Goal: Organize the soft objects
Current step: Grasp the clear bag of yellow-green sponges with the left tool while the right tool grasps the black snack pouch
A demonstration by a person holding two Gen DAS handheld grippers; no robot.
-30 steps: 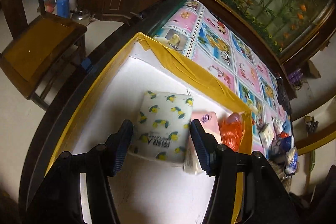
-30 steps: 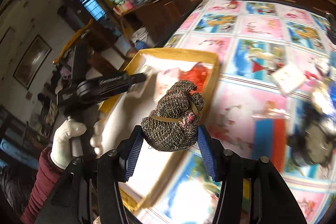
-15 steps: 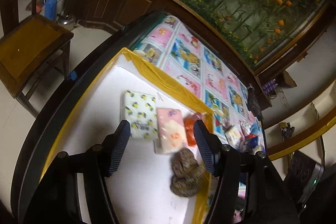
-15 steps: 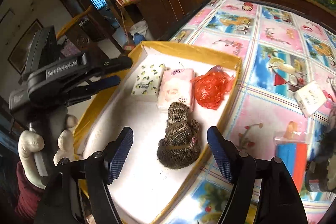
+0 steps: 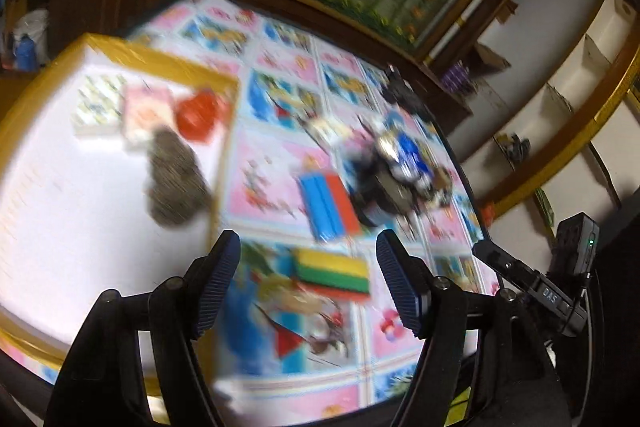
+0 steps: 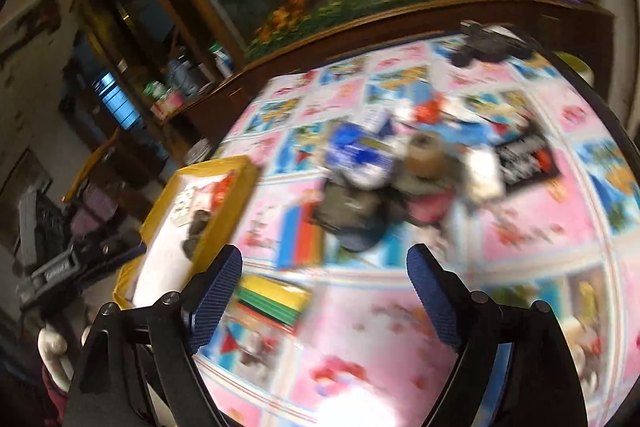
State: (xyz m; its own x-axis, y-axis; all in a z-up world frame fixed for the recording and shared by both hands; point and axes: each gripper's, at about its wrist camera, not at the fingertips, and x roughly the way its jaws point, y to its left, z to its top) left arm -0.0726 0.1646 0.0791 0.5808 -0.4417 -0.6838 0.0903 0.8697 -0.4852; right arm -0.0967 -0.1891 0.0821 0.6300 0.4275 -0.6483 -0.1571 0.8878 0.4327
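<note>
A yellow-rimmed white box (image 5: 168, 61) holds a lemon-print tissue pack (image 5: 98, 103), a pink tissue pack (image 5: 146, 115), a red bag (image 5: 198, 115) and a brown knitted item (image 5: 174, 183). The box also shows in the right wrist view (image 6: 212, 171). My left gripper (image 5: 308, 283) is open and empty above a yellow-green-red sponge stack (image 5: 334, 273). My right gripper (image 6: 324, 295) is open and empty over the tablecloth, with the sponge stack (image 6: 272, 297) near its left finger. A blue and red sponge pair (image 5: 328, 205) lies right of the box. Both views are blurred.
A pile of mixed items (image 6: 384, 179) sits in the middle of the patterned tablecloth (image 6: 540, 227), also in the left wrist view (image 5: 400, 167). A black packet (image 6: 524, 159) lies to its right. The table edge (image 5: 472, 195) curves on the right.
The right gripper let go of the knitted item, which now lies in the box. Both grippers swung right, away from the box and toward the loose items on the tablecloth.
</note>
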